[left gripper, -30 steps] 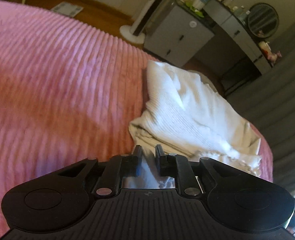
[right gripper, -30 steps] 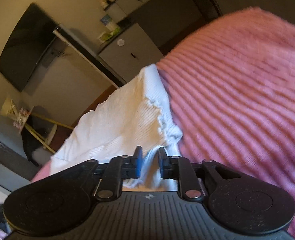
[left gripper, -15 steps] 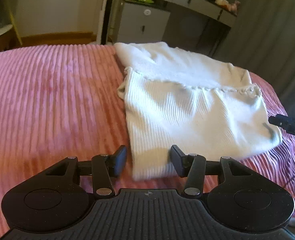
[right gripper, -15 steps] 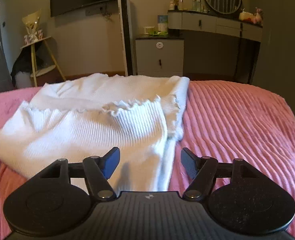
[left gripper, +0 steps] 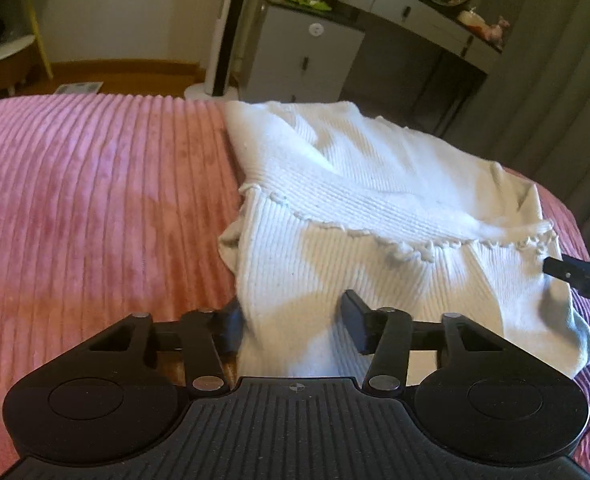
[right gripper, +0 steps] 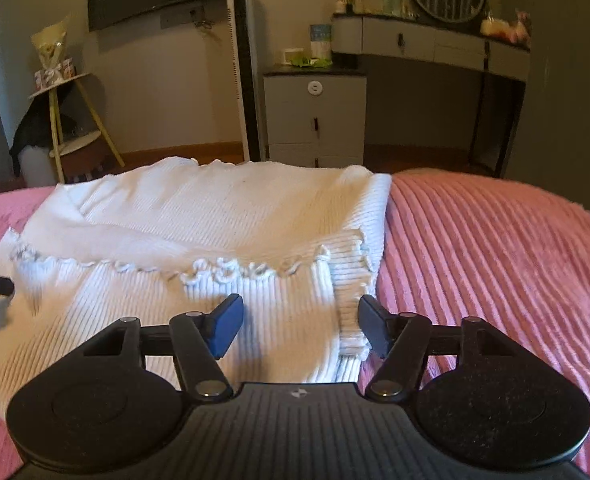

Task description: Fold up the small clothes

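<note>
A white ribbed knit garment (left gripper: 375, 216) lies folded over on the pink ribbed bedspread (left gripper: 95, 208), its frilled hem (right gripper: 223, 274) running across the middle. My left gripper (left gripper: 293, 326) straddles the near left corner of the cloth; its jaws are closing, with the fabric between them and the pads not pressing on it. My right gripper (right gripper: 301, 326) straddles the near right corner (right gripper: 347, 320) the same way, jaws closing around loose cloth. Each view shows the other gripper's dark tip at its side edge.
Beyond the bed's far edge stand a grey bedside cabinet (right gripper: 315, 116), a dressing table with a round mirror (right gripper: 431, 44), a white tower fan (right gripper: 243, 68) and a yellow-legged shelf stand (right gripper: 67, 120). Grey curtains (left gripper: 555, 80) hang on the right of the left wrist view.
Both grippers, shut on raised cloth a second ago, have let go and rolled level. The lifted half now lies folded over the rest of the garment on the bed.
</note>
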